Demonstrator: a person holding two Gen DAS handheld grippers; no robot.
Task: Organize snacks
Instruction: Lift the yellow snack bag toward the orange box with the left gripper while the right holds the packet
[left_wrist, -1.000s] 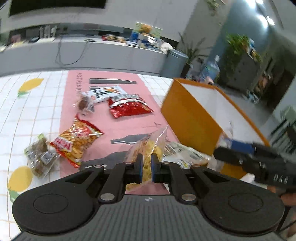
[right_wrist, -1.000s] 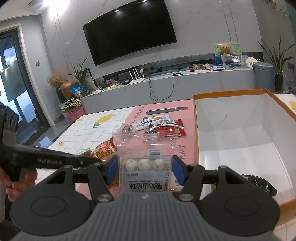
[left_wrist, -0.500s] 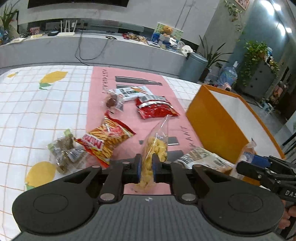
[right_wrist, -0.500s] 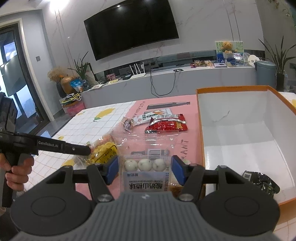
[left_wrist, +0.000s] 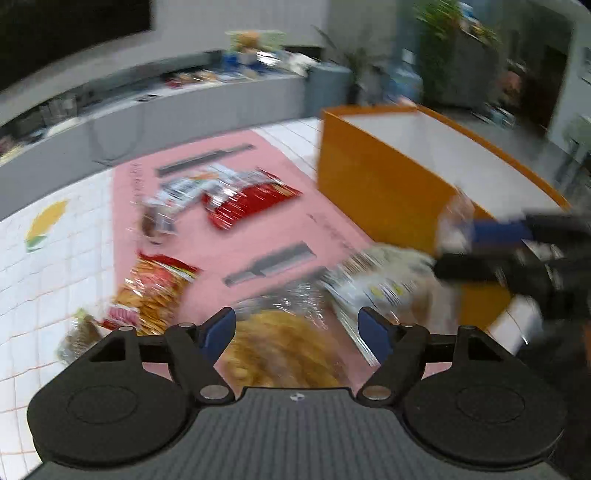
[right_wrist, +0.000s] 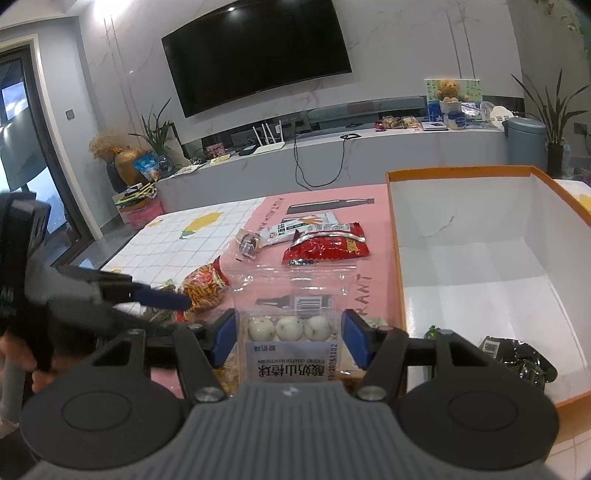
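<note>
Opening, our left gripper frames the yellow chip bag low in the frame, pads clear of it. Our right gripper clamps the yogurt-ball pack, beside the orange box on the pink-matted counter.

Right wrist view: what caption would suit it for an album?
Right tool holding a clear snack pack beside the orange box.

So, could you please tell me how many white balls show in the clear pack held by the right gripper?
3: the white balls sit side by side in one row inside the clear pack, above its label; any others behind would be hidden.
</note>
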